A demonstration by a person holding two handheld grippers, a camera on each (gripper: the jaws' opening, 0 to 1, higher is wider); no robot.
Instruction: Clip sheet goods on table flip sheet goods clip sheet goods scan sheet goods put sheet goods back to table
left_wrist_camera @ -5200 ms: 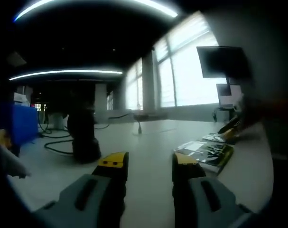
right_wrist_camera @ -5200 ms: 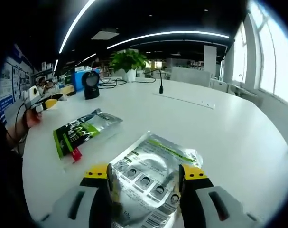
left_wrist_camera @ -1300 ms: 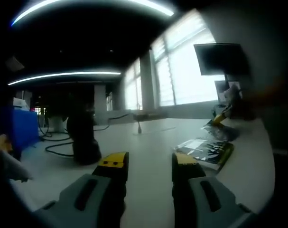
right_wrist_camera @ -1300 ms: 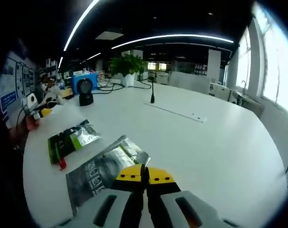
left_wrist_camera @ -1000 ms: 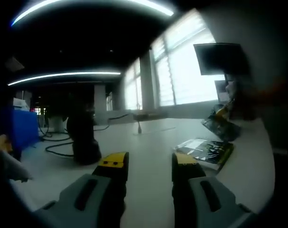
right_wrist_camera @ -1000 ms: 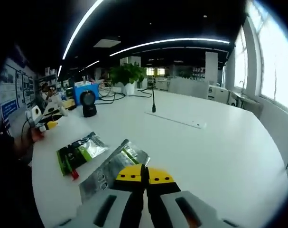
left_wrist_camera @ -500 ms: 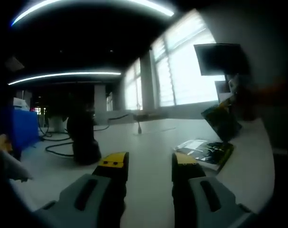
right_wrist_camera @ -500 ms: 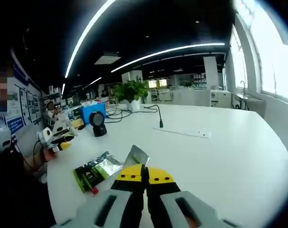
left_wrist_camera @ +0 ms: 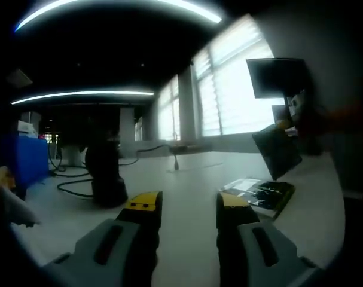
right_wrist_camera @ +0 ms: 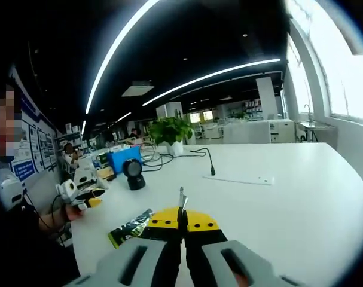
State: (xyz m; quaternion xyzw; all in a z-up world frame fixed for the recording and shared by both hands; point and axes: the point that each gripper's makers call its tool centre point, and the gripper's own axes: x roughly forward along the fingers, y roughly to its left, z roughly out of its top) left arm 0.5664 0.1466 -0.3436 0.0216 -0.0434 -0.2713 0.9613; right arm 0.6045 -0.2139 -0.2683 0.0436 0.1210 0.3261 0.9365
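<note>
My right gripper (right_wrist_camera: 182, 219) is shut on a silver sheet packet (right_wrist_camera: 181, 201), which I see edge-on, rising between the yellow tips. In the left gripper view that packet (left_wrist_camera: 277, 150) hangs tilted in the air at the right, above the table, with the right gripper (left_wrist_camera: 296, 107) over it. A second, green and silver packet (left_wrist_camera: 260, 194) (right_wrist_camera: 130, 228) lies flat on the white table (right_wrist_camera: 277, 203). My left gripper (left_wrist_camera: 187, 203) is open and holds nothing, low over the table. It also appears at the left of the right gripper view (right_wrist_camera: 79, 189), in a person's hand.
A black scanner on a stand (left_wrist_camera: 106, 174) (right_wrist_camera: 133, 174) sits ahead of the left gripper, with cables beside it. Farther back are a blue box (right_wrist_camera: 124, 158), a potted plant (right_wrist_camera: 171, 129), a desk microphone (right_wrist_camera: 210, 165) and a flat white strip (right_wrist_camera: 247, 179).
The right gripper shut on the silver packet, lifted it off the table and turned it upright, edge-on to its camera. The left gripper has stayed still and open.
</note>
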